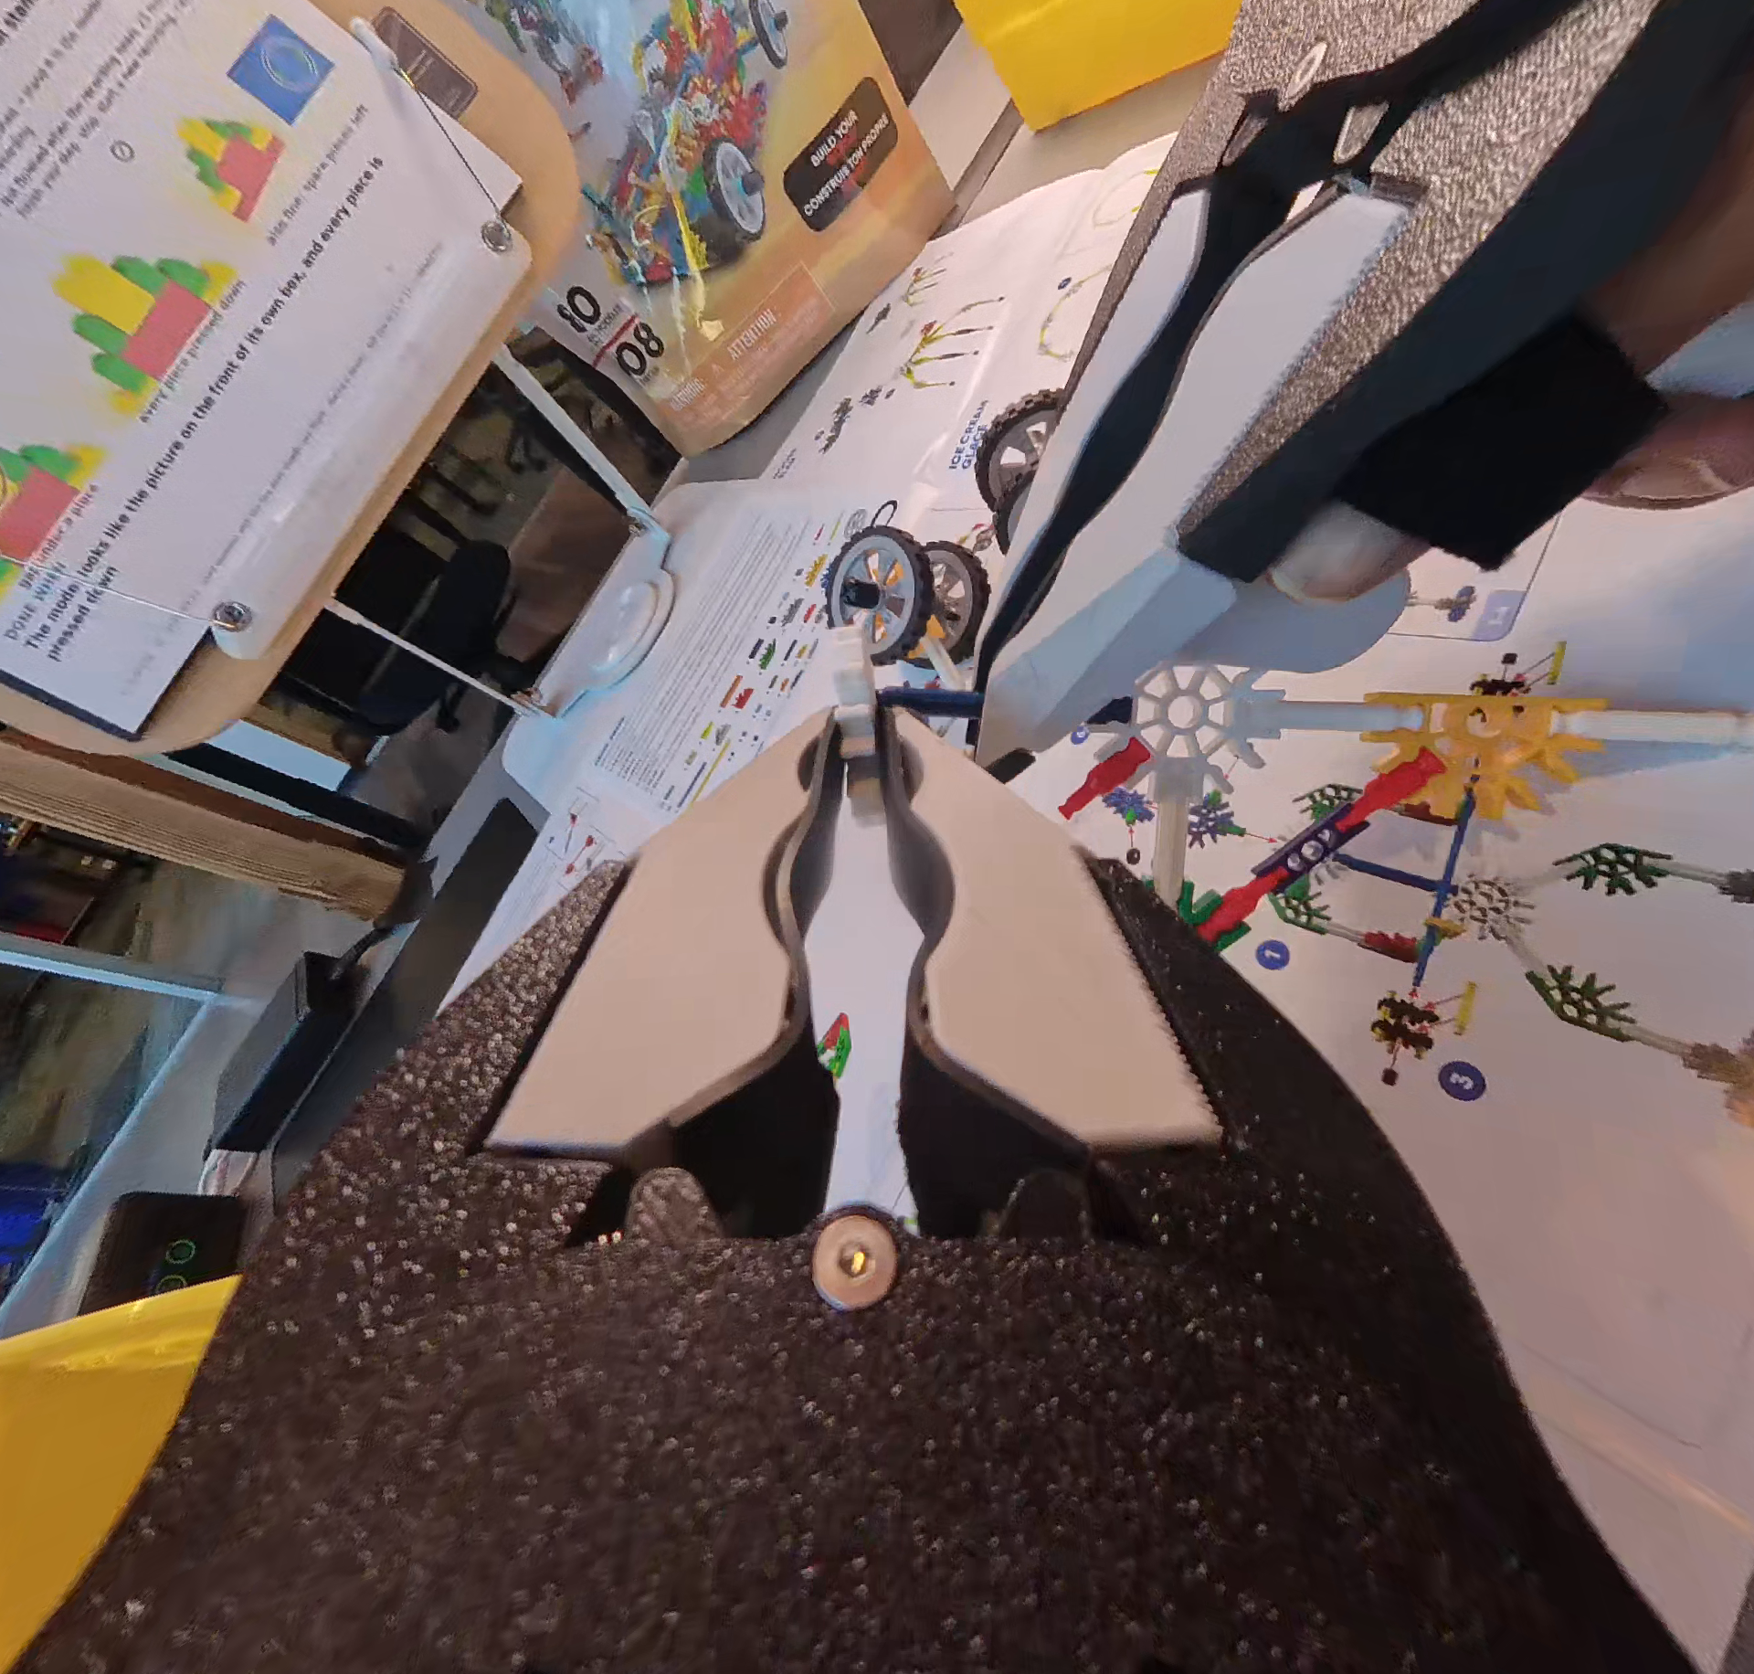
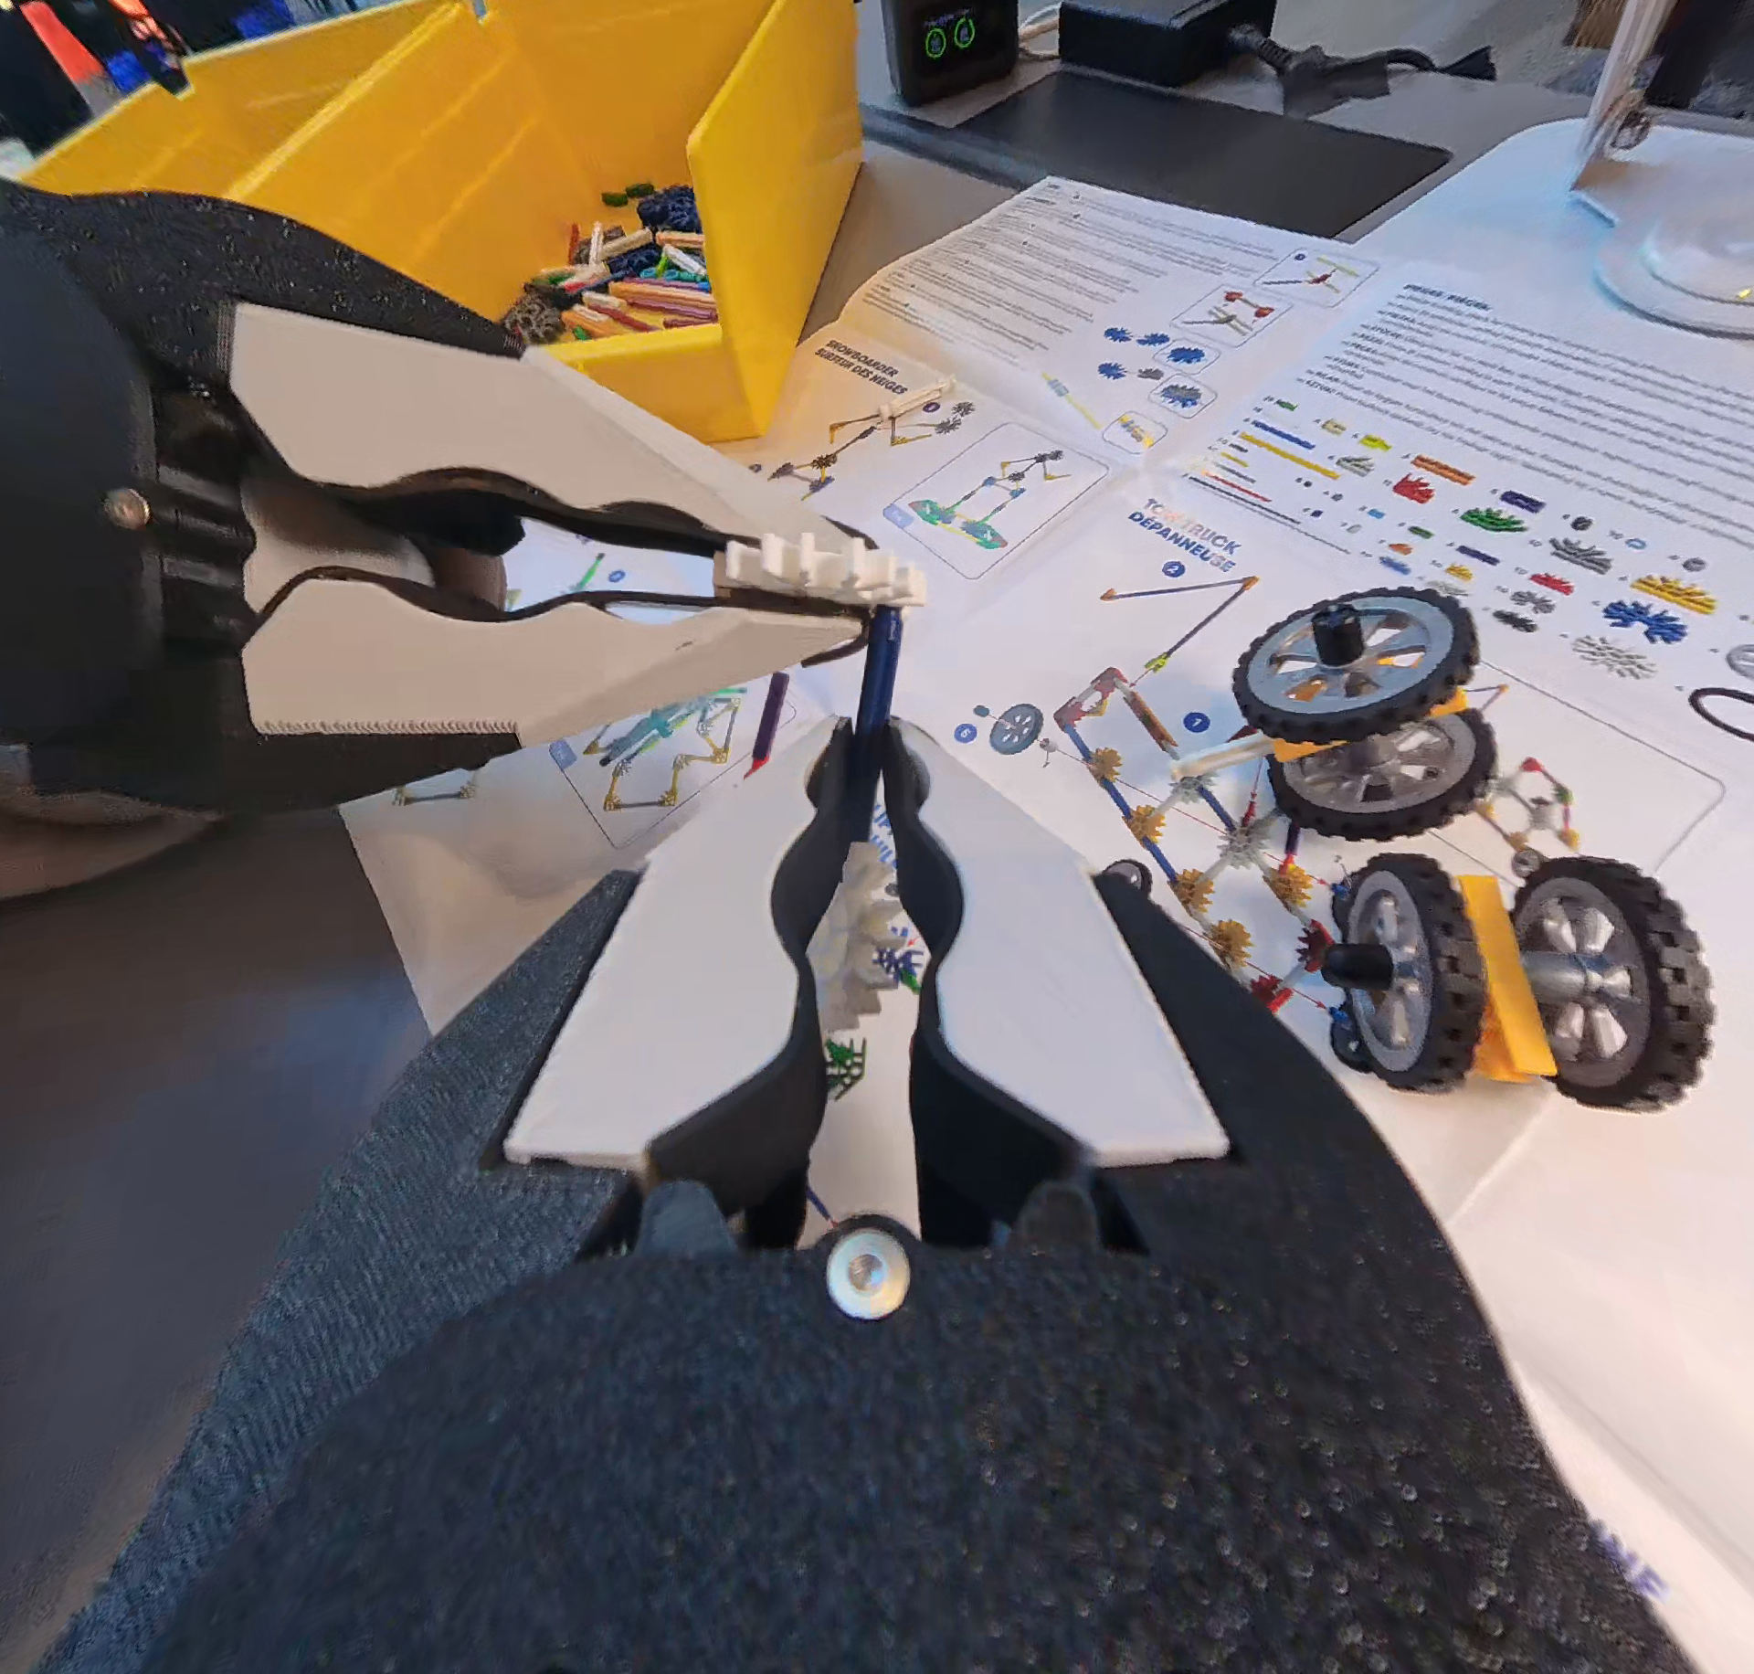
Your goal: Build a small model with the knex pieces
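White connector: your left tongs (image 2: 859, 598) pinch a flat, toothed white connector (image 2: 821, 571) at their tips, lying level with its notches up.
Blue rod: your right tongs (image 2: 866, 736) clamp a thin dark-blue rod (image 2: 878, 670), which stands nearly upright from their tips.
Join: the rod's top end meets the connector's underside, just beside the left tongs' tips.

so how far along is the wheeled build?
Done: wheeled chassis stands assembled on the instruction sheet. In hand: left hand-held gripper pinches a white connector; right hand-held gripper grips a blue rod, meeting it. Left: loose pieces in the yellow bin.
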A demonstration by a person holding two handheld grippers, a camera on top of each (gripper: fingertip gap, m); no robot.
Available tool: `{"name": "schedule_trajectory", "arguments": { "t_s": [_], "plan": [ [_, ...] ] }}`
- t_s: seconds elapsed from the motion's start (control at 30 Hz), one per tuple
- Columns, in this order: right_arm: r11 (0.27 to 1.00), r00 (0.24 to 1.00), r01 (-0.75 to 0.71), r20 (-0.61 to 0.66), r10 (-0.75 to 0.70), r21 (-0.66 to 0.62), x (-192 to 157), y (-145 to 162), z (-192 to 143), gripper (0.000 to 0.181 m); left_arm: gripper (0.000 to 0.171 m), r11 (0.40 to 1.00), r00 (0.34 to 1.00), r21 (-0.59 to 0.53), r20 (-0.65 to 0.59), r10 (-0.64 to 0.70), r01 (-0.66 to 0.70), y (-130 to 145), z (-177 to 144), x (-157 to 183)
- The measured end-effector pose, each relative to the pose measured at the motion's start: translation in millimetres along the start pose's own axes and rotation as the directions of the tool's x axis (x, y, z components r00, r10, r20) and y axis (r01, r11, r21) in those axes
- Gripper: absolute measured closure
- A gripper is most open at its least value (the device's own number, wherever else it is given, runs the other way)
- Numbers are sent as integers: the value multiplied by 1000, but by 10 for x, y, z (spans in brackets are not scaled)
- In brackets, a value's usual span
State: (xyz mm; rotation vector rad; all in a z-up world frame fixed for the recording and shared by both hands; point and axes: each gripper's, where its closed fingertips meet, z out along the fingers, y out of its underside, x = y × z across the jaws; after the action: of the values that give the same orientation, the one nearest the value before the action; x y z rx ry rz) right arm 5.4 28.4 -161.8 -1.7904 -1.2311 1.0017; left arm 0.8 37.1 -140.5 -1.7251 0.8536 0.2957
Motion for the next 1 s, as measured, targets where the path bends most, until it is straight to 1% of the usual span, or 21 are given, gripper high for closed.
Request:
{"name": "schedule_trajectory", "arguments": {
  "t_s": [0.07,0.13,0.17,0.2,0.23,0.27,0.33,0.37,0.4,0.43,0.5,0.53,0.57,0.6,0.67,0.73,0.77,0.8,0.9,0.93,1.0],
  "plan": [
    [997,997,-79,28,78,23,21,-23,1,179,167,1000,1000,-3,12,26,-26,-1,31,-28],
    [975,966,-221,146,215,29,-66,-27,-8,181,169,980,973,-110,144,179,-164,158,93,-260],
    [963,948,-269,185,260,26,-119,-4,-9,180,168,977,978,-165,136,161,-138,312,149,-349],
    [958,941,-287,193,278,20,-141,33,-4,180,168,979,995,-202,80,61,-43,465,196,-371],
    [961,945,-276,190,268,19,-136,52,-4,180,168,982,999,-181,18,-49,52,508,202,-364],
    [969,955,-246,177,239,18,-107,59,-11,180,168,976,984,-138,-30,-174,168,492,172,-373],
    [993,980,-120,158,121,-18,-64,92,-35,180,168,913,904,-91,-132,-408,398,465,84,-401],
    [998,990,-52,133,55,-30,-27,109,-49,179,168,883,866,-64,-170,-470,466,440,25,-430],
    [999,993,7,116,-1,-45,-4,129,-64,178,168,867,847,-41,-199,-493,496,416,-39,-452],
    [997,992,57,114,-50,-52,-4,139,-78,177,168,865,842,-25,-217,-494,501,404,-105,-473],
    [991,989,118,95,-112,-65,21,169,-90,176,168,857,839,-10,-197,-507,516,433,-228,-608],
    [988,986,137,102,-129,-73,14,192,-88,176,168,838,824,-1,-185,-536,545,445,-301,-723],
    [986,985,144,109,-135,-81,14,216,-81,176,168,811,804,9,-142,-578,585,487,-380,-904],
    [986,985,145,111,-135,-88,24,234,-72,176,168,780,779,20,-68,-623,626,572,-471,-1141],
    [985,985,140,117,-128,-97,31,256,-56,175,168,732,724,14,130,-677,682,873,-694,-1620],
    [986,984,136,125,-123,-95,20,252,-42,175,167,726,694,-15,304,-652,688,1201,-912,-1945],
    [986,984,134,127,-122,-97,17,254,-34,176,160,719,682,-40,354,-640,694,1340,-980,-2014],
    [986,984,135,129,-122,-96,13,255,-28,175,152,706,669,-54,375,-641,706,1436,-1013,-2038],
    [988,982,136,144,-123,-78,-14,230,-34,176,144,685,653,-43,354,-670,727,1493,-996,-1990],
    [988,980,139,152,-127,-68,-26,216,-44,176,142,699,669,-41,335,-664,714,1448,-972,-1957],
    [989,977,143,162,-135,-38,-43,166,-71,178,142,746,726,-5,232,-647,666,1193,-895,-1829]
  ]
}}
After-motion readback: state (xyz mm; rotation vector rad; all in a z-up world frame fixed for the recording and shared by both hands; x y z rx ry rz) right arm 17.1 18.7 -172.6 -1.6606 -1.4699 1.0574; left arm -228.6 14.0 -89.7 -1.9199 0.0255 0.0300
